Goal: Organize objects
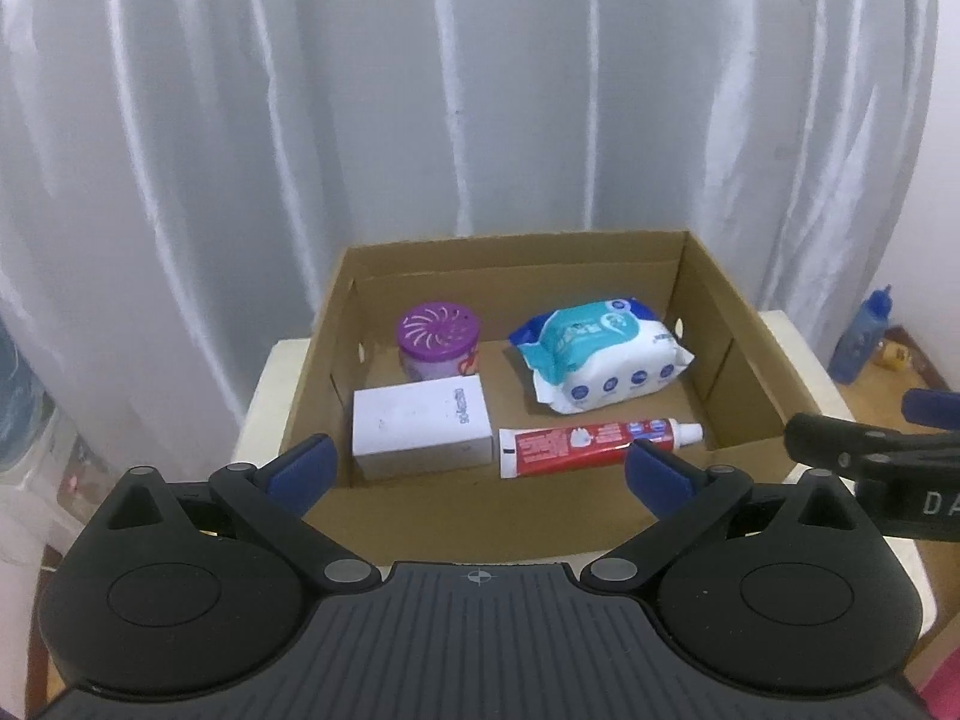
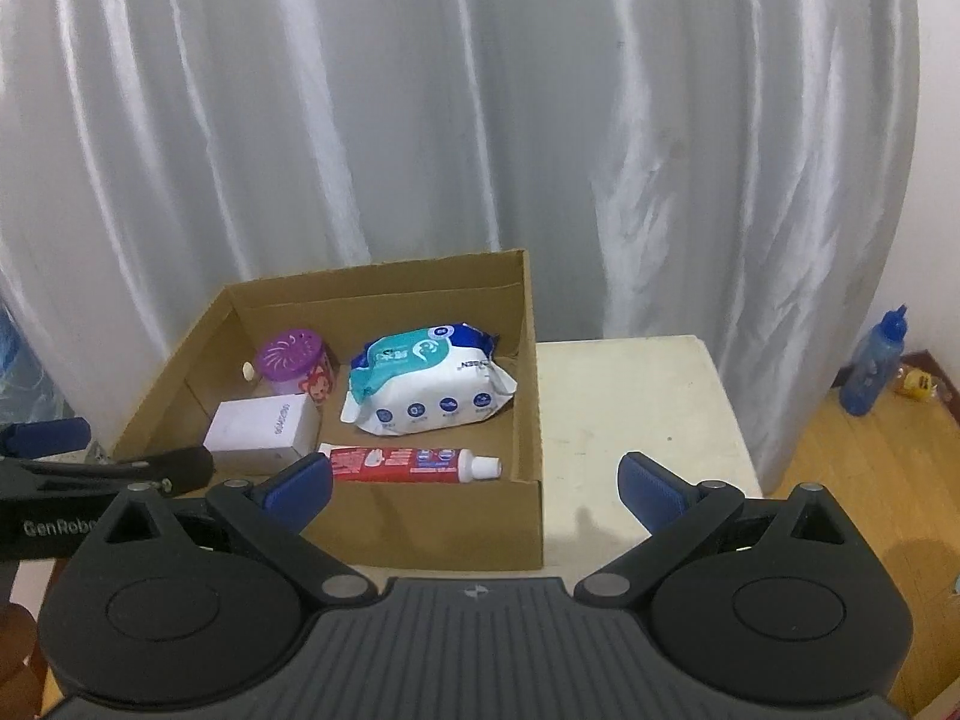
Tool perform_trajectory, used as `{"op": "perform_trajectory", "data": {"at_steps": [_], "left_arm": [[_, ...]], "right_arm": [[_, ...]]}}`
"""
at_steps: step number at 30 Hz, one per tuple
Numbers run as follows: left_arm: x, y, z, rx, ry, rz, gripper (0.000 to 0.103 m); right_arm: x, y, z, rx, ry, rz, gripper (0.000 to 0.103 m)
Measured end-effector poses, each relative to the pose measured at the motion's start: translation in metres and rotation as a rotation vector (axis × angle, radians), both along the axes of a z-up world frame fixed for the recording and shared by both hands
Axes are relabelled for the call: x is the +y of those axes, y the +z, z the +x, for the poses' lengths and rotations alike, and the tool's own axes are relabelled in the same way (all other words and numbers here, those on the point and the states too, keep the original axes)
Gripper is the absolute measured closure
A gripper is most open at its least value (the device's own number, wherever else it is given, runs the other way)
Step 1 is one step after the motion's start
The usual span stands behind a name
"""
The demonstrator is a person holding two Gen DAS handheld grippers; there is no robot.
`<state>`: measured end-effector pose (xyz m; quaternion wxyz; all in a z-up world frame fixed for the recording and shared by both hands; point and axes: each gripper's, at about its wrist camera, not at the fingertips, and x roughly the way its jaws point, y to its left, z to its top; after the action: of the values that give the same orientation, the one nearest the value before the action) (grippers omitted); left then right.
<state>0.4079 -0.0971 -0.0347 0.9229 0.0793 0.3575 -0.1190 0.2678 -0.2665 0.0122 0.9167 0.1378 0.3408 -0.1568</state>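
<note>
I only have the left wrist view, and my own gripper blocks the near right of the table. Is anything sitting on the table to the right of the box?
Observer: No. In the right wrist view the white table beside the cardboard box is bare.
Operator: What is the right gripper doing? I see only its tip.
Observer: The right gripper is open and holds nothing, hovering over the box's near right corner.
Operator: Does that purple-lidded jar have anything on its side?
Observer: Yes, the purple-lidded jar shows a red cartoon figure on its side, clearer in the right wrist view.
</note>
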Motion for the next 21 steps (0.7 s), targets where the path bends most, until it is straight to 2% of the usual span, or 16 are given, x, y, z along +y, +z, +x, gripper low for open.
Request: {"op": "perform_trajectory", "data": {"at_steps": [21], "left_arm": [[0.0053,-0.0078,0.009,0.009,-0.011,0.028,0.0]], "right_arm": [[0.0047,-0.0076,0.005,0.05,-0.005,0.029,0.0]]}}
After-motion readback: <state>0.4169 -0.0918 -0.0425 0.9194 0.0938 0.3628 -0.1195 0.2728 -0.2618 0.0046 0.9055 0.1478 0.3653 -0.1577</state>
